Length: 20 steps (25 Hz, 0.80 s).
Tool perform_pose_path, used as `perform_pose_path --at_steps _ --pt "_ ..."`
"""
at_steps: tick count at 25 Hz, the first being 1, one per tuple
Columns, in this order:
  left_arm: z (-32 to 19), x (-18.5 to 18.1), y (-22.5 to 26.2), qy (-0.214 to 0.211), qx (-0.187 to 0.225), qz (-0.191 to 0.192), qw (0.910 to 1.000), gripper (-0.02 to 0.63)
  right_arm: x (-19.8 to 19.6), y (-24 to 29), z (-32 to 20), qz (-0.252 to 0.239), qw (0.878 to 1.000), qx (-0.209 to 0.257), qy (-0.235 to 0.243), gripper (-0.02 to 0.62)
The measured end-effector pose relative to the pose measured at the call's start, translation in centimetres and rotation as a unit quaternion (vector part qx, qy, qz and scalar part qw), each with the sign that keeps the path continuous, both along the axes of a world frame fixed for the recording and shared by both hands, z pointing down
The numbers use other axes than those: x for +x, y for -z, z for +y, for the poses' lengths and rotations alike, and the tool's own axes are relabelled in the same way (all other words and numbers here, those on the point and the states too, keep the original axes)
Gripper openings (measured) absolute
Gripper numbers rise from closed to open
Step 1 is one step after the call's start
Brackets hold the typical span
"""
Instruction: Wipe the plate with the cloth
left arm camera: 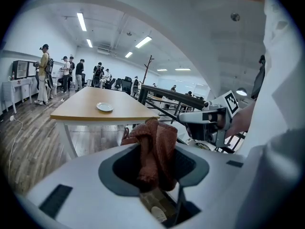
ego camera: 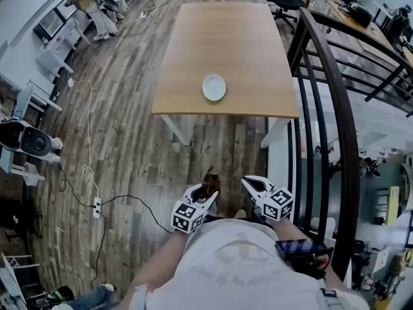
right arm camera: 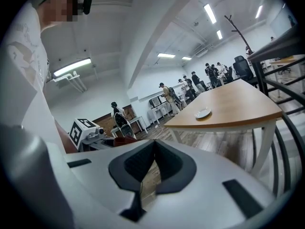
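Note:
A small white plate [ego camera: 214, 87] lies near the front edge of a long wooden table [ego camera: 226, 37], well ahead of me. Both grippers hang close to my body, short of the table. My left gripper [ego camera: 210, 194] is shut on a rust-brown cloth [ego camera: 210, 183]; in the left gripper view the cloth [left arm camera: 155, 149] bunches up between the dark pads, with the plate [left arm camera: 105, 107] far beyond. My right gripper [ego camera: 249, 182] is shut with nothing in it; its own view shows the pads meeting at the tip [right arm camera: 153, 162] and the plate [right arm camera: 203, 112] on the table [right arm camera: 238, 106] ahead.
A black metal railing [ego camera: 326, 102] runs along my right side, close to the table's right corner. Cables and a power strip [ego camera: 97, 206] lie on the wooden floor at left. People stand by desks at the far end [left arm camera: 45, 73].

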State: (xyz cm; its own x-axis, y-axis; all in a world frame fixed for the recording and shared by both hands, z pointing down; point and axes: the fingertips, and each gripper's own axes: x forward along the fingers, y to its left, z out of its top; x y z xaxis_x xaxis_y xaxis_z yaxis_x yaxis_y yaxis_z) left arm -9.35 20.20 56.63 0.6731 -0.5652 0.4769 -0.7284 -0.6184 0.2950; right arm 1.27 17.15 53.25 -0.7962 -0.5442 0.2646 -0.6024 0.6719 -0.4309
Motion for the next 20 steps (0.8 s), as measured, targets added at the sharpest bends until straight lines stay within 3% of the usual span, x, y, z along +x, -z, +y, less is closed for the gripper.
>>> perform_pose_path --at_steps 11,20 --pt "-5.2 -2.3 -0.5 -0.006 -0.006 -0.002 1.0 0.169 -3.2 -0.4 -5.0 0.002 1.0 -0.003 0.015 0.014" --pt "-10.9 -3.1 -0.7 -0.049 0.001 0.005 0.9988 0.17 -4.3 -0.9 -9.0 0.018 1.0 -0.008 -0.014 0.014"
